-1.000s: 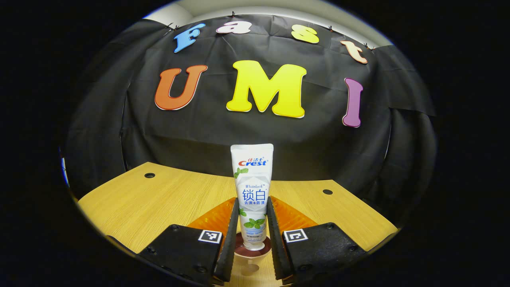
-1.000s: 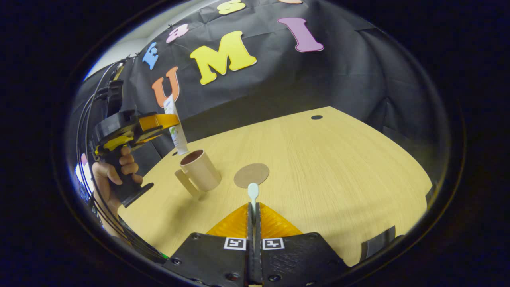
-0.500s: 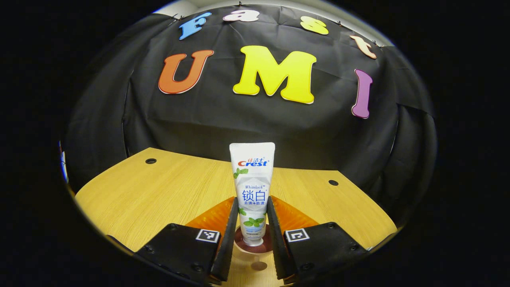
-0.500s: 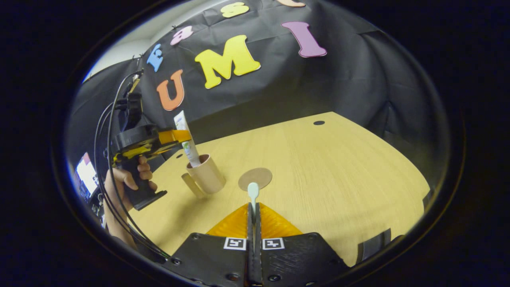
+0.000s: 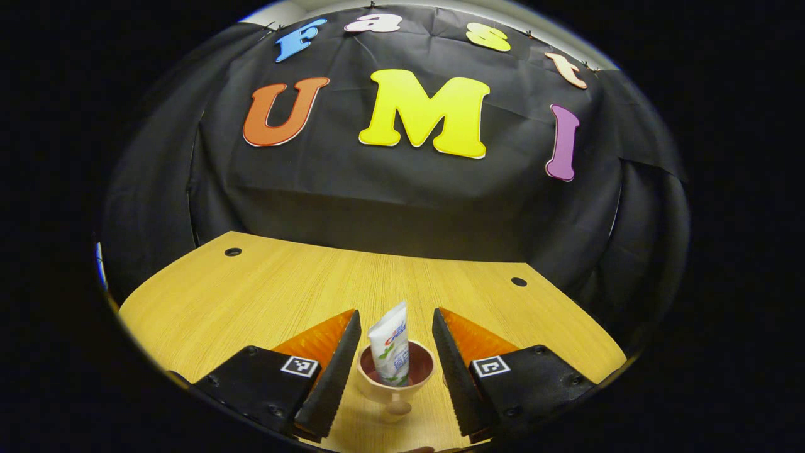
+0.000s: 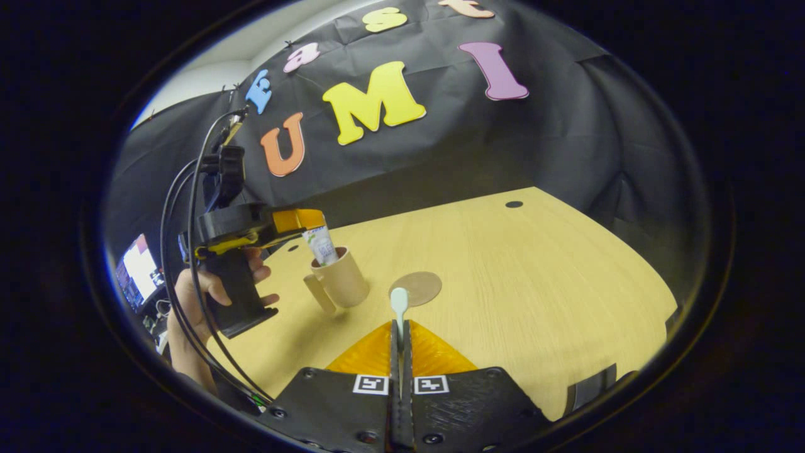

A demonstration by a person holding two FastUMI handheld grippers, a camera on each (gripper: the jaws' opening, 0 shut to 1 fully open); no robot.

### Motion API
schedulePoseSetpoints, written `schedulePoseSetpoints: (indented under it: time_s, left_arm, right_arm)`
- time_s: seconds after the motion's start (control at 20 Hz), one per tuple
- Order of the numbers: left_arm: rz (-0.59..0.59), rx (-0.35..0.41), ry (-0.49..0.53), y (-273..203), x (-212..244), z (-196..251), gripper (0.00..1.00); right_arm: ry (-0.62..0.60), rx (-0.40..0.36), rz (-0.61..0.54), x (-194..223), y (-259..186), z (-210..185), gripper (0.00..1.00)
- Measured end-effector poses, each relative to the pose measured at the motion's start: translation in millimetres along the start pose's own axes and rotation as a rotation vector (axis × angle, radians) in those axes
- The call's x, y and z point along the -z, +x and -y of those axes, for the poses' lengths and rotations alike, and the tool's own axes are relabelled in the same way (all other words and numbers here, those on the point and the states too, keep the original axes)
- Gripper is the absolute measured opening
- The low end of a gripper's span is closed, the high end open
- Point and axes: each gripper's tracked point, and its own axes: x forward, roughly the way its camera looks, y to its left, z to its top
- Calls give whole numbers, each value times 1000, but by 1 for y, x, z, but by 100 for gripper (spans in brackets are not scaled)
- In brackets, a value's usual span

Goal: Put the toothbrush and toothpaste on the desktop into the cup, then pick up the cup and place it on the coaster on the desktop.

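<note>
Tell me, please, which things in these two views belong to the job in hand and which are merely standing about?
Belonging to the job:
- toothpaste, standing in the cup, released
- cup
- toothbrush, held in the right gripper
- coaster, bare, right of the cup
- left gripper, open around the cup

Merely about:
- desktop
- screen at the left edge
- cables on the left gripper

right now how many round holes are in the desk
2. One hole sits near the desk's far left corner, the other hole near the far right. The grippers may hide others on the near part.
</note>
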Motion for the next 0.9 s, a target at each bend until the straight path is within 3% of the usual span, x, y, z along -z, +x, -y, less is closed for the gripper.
schedulePoseSetpoints:
  time_s: [0.15, 0.2, 0.25, 0.6, 0.9]
  left_arm:
    - [27, 4, 6, -12, -8, -3, 85]
    - [41, -1, 17, -18, -13, -5, 98]
    - [58, -4, 27, -23, -18, -7, 100]
    - [134, -32, 56, -70, -32, -36, 98]
    - [113, -125, 52, -97, -3, -82, 98]
  right_arm:
    - [-7, -7, 22, -6, -5, -5, 0]
    - [-14, -9, 30, -8, -7, -8, 0]
    - [-21, -15, 35, -11, -9, -11, 0]
    - [-132, -87, 113, -49, -7, -49, 2]
    - [-214, -151, 194, -102, 14, -90, 0]
